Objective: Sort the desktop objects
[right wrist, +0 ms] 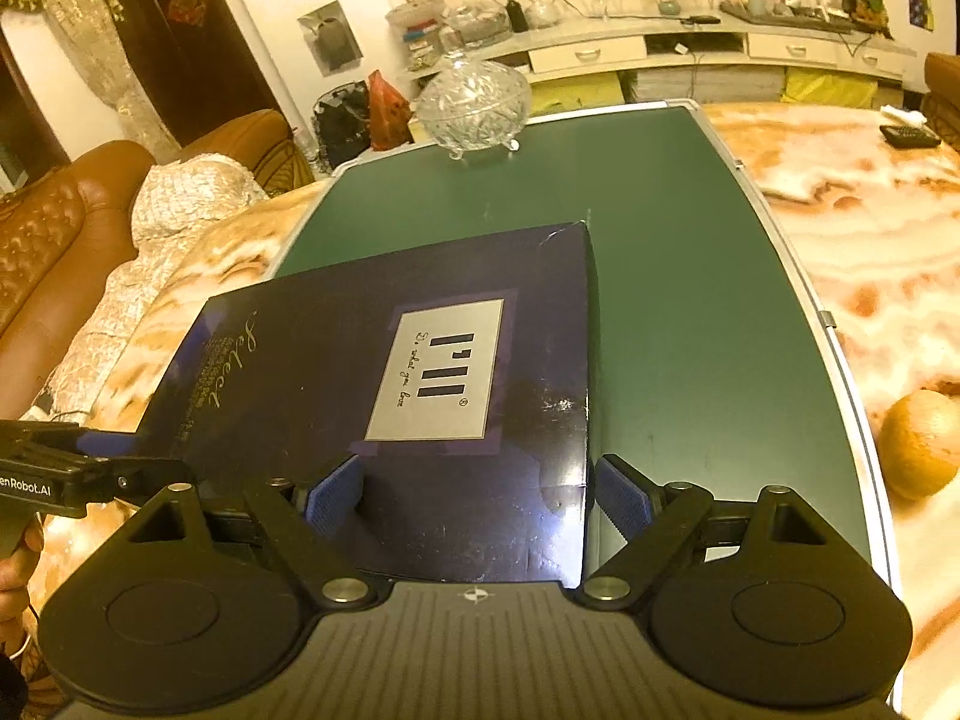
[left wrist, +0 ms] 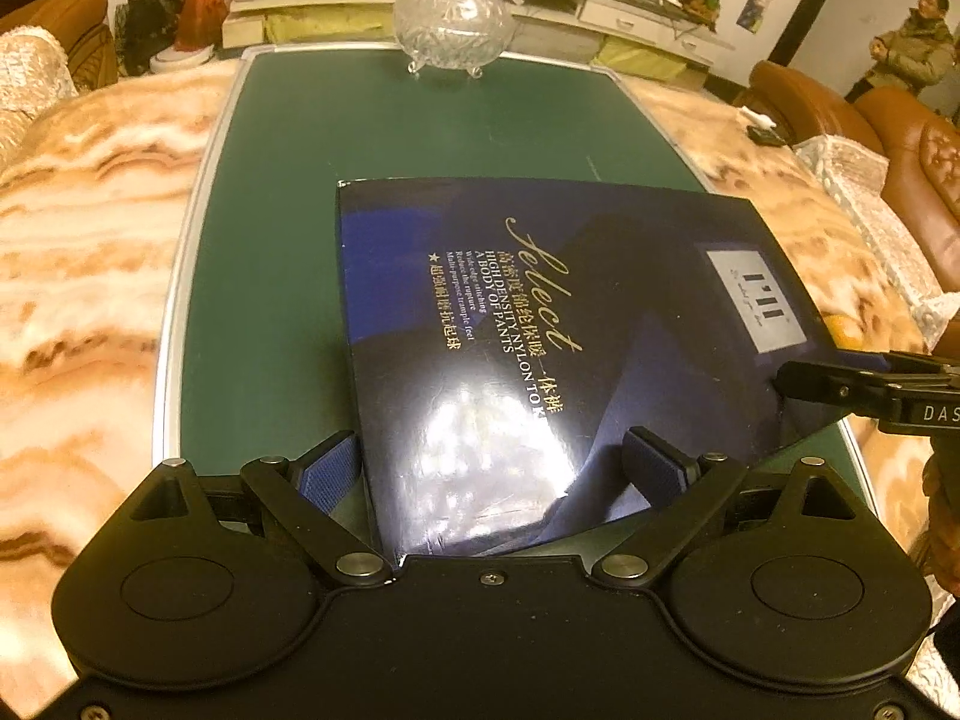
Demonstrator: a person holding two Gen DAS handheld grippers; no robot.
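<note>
dark blue box (left wrist: 540,330) on green mat (left wrist: 288,240)

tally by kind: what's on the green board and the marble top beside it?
Dark blue box: 1
Glass lidded bowl: 1
Orange fruit: 1
Dark remote-like item, too small to identify: 1
White tissue-like item: 1
Total: 5
</note>
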